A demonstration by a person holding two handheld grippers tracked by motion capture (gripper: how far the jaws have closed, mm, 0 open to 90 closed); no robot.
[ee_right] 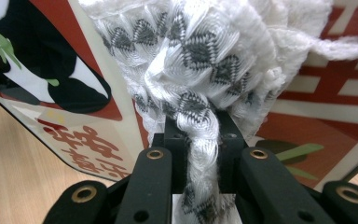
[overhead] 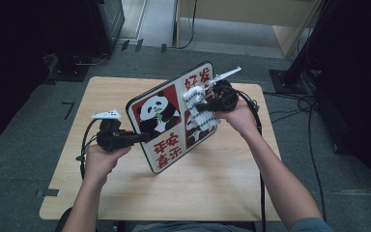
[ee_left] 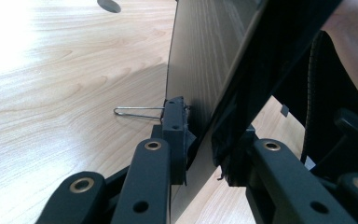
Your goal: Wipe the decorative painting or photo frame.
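Note:
A rounded board [overhead: 160, 126] printed with pandas and red characters stands tilted on its lower edge on the wooden table [overhead: 198, 188]. My left gripper [overhead: 142, 137] is shut on the board's left edge. In the left gripper view its jaws [ee_left: 200, 140] clamp the board's dark back [ee_left: 205, 56], and a thin wire loop [ee_left: 137, 112] sticks out beside the pad. My right gripper [overhead: 204, 105] is shut on a white cloth [overhead: 200, 112] with a grey zigzag pattern. The bunched cloth [ee_right: 200, 60] lies against the board's printed face [ee_right: 93, 135], with one twist pinched in the right gripper [ee_right: 200, 140].
Bare tabletop [ee_left: 51, 93] lies in front of and to the left of the board. Grey carpet [overhead: 24, 159] surrounds the table, with cables [overhead: 299, 104] on the floor at the right and dark equipment [overhead: 77, 29] at the back left. The person's right arm [ee_left: 354, 42] shows behind the board.

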